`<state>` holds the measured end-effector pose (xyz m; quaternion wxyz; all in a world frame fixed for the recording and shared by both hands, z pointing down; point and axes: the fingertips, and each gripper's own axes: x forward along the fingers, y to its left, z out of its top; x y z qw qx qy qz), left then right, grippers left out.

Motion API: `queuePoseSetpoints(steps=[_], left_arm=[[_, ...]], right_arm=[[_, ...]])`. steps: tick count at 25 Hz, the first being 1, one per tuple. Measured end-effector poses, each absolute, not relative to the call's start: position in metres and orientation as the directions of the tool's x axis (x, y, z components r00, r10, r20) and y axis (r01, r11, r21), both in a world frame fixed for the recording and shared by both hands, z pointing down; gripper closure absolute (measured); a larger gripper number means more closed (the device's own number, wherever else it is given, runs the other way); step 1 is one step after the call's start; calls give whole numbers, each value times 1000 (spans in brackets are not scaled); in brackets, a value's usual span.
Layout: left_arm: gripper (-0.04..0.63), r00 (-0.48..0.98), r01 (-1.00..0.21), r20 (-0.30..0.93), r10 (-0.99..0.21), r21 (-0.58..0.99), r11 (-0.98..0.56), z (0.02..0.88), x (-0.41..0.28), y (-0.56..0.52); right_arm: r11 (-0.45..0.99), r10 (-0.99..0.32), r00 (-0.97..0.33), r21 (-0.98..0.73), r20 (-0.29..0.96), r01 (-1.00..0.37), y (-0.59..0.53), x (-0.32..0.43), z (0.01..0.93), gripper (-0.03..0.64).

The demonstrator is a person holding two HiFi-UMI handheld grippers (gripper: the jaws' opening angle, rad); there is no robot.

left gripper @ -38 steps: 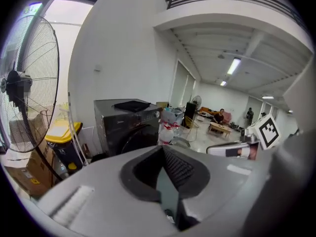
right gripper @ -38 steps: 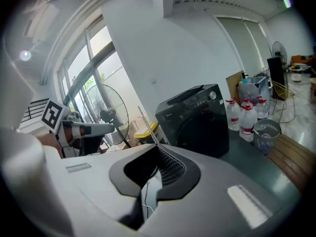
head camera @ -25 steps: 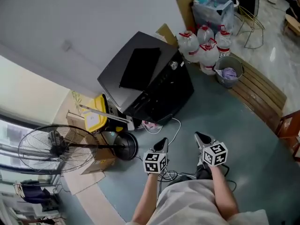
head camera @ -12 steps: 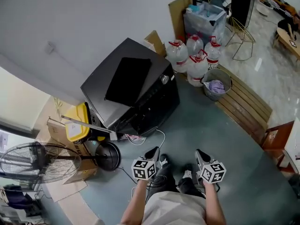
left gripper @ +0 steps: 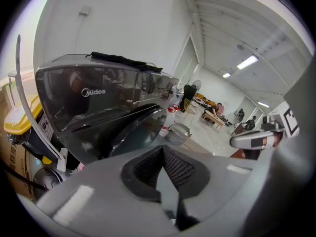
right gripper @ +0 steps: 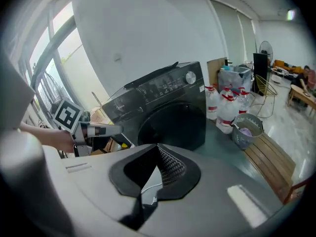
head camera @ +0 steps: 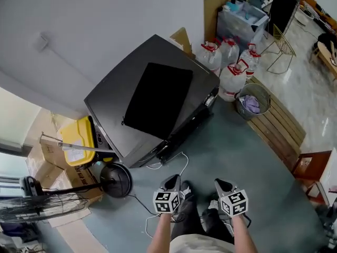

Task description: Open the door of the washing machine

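Both tools are low in the head view: left gripper (head camera: pixel 171 182) and right gripper (head camera: pixel 221 185), each with jaws pressed together and nothing between them. The washing machine (head camera: pixel 158 99) fills the centre of that view, well apart from both tips, so I judge this as the approach, with the door not yet touched.

The round dark door (right gripper: pixel 170 125) faces me in the right gripper view, middle of the frame, shut against the front panel. I can't make out its handle or which side it hinges on, so I'd find that first. One gripper has to spread its jaws before it arrives, then hook the door's free edge and pull along the arc instead of straight back.

For room, there's bare grey floor (head camera: pixel 237 152) between me and the machine, enough for the swing, I reckon. Watch the white cable (head camera: pixel 181 162) trailing at the machine's foot, the fan base (head camera: pixel 113 179) at lower left, and the water bottles (head camera: pixel 231 78) and bin (head camera: pixel 253 98) crowding the machine's right corner. My own legs (head camera: pixel 197 217) stand right in the door's path.
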<state>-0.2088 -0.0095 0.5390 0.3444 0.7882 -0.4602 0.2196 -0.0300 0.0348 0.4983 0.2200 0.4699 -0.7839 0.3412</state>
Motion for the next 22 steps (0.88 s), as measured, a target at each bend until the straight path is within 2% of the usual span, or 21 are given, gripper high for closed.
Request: queuePoseSetpoints(steps=[6,11,14,18,22], left_arm=[[538,441,-894,678,-588,276,-353,585,-259,-43],[538,492,-862,622,-609,253,-439,618,-266,-69],[470,492,-862,604,-627,236,-448,631,-277,-75],[437,499,-841,619,-607,176,-512,659,-276,-75],[392,497,-821,629,-597,120,-558,680,-276,-75]], right_arm=[[375,-591,-503,-337,630,-863,-36,-98,519,617],[252,-594,-530,-485,606,-837,-89,-115,549,617],[326,-596,-537,-431,597,-841,-106,-128,559,617],[454,-564,-565,-344,602,-822,-111,-145,571,617],[465,-545,-588,-368,598,-805,-97,-159,592,617]])
